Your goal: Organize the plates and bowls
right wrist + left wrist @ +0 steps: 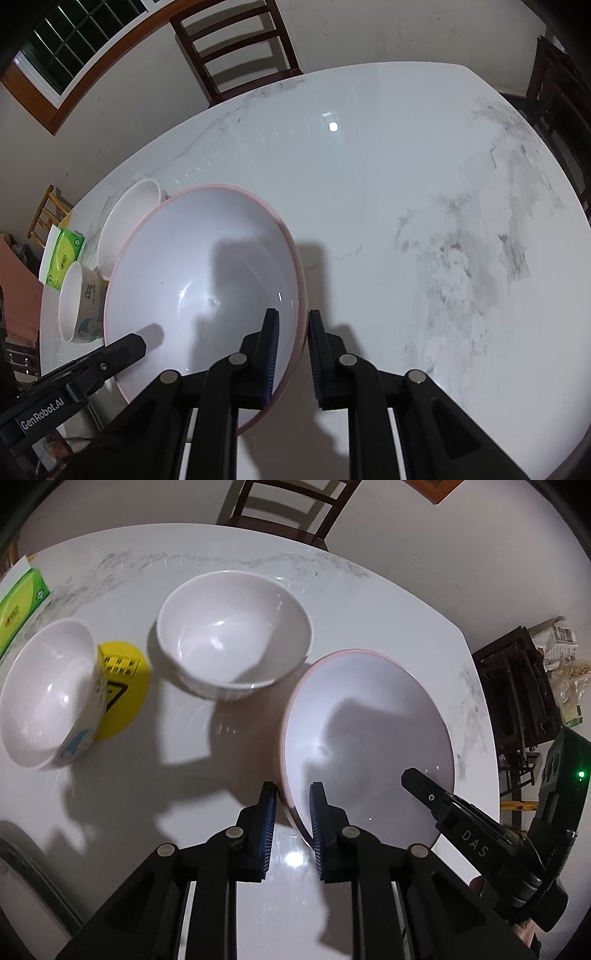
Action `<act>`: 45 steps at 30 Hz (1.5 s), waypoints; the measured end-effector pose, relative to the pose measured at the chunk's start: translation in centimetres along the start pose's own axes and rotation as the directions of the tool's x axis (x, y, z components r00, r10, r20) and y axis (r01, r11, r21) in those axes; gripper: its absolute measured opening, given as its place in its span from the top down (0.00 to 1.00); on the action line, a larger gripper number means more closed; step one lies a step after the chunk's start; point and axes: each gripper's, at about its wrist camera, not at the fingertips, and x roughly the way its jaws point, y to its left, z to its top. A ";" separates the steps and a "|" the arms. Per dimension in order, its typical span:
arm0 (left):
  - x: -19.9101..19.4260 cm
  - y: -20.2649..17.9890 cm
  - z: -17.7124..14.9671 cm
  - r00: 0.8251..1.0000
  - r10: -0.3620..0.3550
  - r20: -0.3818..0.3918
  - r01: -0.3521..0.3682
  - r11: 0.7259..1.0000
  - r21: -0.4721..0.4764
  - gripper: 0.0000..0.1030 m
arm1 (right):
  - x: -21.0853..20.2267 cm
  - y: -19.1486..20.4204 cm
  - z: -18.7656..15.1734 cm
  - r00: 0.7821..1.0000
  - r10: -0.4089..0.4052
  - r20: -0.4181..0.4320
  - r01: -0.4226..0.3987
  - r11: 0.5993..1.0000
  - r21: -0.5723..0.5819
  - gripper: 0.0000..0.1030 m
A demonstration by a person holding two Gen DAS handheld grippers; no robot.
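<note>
Both claws straddling pink-rimmed bowl (369,738) rim, bare marble table (406,184) rightward

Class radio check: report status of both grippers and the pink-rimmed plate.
Left gripper and right gripper straddle pink-rimmed plate, opposite rims. Two white bowls left. Nothing blocking.

White grey-veined marble tabletop (406,184) | green tissue packet (20,605) at its far left edge | round yellow disc with black print (123,690) lying flat on the marble | dark wooden slat-back chair (236,48) against the beige wall | wood-framed barred window (70,48) upper left | dark wooden stool (517,694) off the right side.
</note>
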 end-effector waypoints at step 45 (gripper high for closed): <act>-8.4 7.7 -15.3 0.998 0.057 -0.027 -0.057 0.998 -0.002 0.86 | -5.8 7.2 -17.8 0.997 0.028 -0.068 -0.036 0.993 -0.111 0.81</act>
